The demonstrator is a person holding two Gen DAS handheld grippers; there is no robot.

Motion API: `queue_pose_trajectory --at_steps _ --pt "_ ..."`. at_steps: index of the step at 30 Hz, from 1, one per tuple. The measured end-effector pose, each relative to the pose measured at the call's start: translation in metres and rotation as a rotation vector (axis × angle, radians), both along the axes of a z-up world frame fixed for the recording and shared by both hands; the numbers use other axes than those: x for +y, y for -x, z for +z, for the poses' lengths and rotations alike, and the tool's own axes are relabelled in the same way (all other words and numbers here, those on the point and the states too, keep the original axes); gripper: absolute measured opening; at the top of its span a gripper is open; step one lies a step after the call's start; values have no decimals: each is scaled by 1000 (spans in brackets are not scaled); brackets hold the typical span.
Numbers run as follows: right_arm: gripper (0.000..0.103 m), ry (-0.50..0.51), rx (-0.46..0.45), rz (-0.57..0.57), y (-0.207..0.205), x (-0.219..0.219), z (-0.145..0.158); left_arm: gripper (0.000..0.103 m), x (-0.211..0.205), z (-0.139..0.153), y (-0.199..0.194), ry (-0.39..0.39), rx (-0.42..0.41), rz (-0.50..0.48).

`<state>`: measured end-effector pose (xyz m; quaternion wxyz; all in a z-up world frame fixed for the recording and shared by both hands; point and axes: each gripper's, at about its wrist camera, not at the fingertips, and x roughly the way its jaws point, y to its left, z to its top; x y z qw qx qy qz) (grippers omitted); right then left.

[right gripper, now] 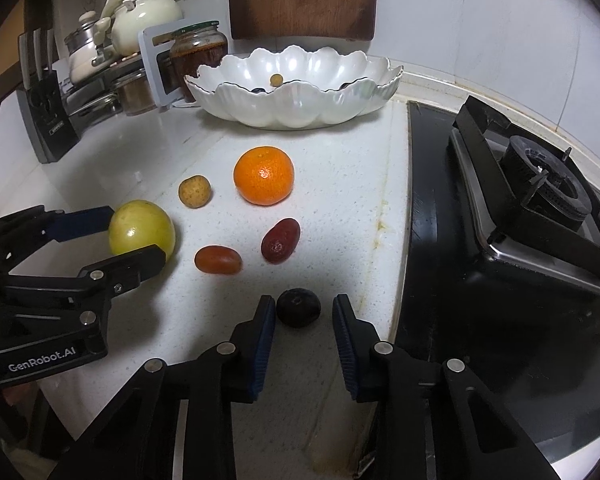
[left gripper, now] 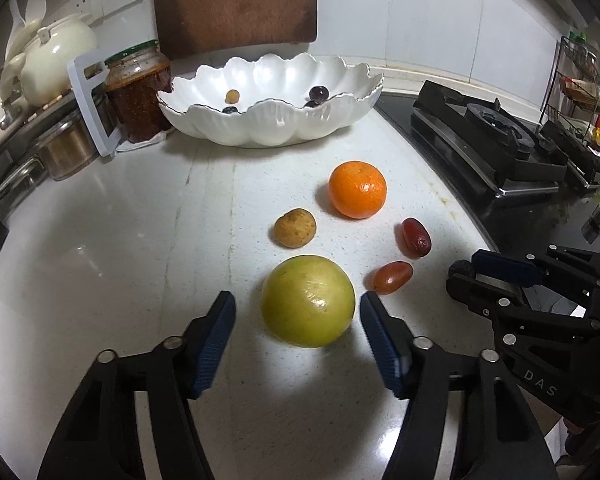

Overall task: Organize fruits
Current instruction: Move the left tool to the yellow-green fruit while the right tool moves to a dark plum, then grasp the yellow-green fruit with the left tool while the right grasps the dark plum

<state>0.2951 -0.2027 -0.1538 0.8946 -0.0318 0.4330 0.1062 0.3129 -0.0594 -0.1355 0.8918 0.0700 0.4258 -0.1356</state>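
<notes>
My left gripper (left gripper: 298,312) is open around a yellow-green round fruit (left gripper: 308,301) on the white counter, one pad on each side, not touching; it also shows in the right wrist view (right gripper: 140,230). My right gripper (right gripper: 303,314) is open around a small dark fruit (right gripper: 298,306). An orange (left gripper: 357,189), a small tan fruit (left gripper: 295,228), a dark red date (left gripper: 416,237) and an orange-red oval fruit (left gripper: 392,277) lie on the counter. A white scalloped bowl (left gripper: 276,128) at the back holds a few small fruits.
A black gas stove (right gripper: 520,216) fills the right side. A jar of red sauce (left gripper: 138,92), pots, a teapot (left gripper: 56,56) and a knife block (right gripper: 46,108) stand at the back left. A wooden board (left gripper: 236,4) leans on the wall.
</notes>
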Motion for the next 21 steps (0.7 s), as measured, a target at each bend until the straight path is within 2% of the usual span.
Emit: queue_pose_trajectory --at_steps 5,13,21 --pt "25 -3 -1 10 -2 1 0 49 -1 -2 -3 28 26 -6" --pt "24 -12 -19 9 2 0 4 48 -2 -2 -2 31 34 12" --pt "24 -7 -88 20 8 0 27 48 0 13 4 65 16 26"
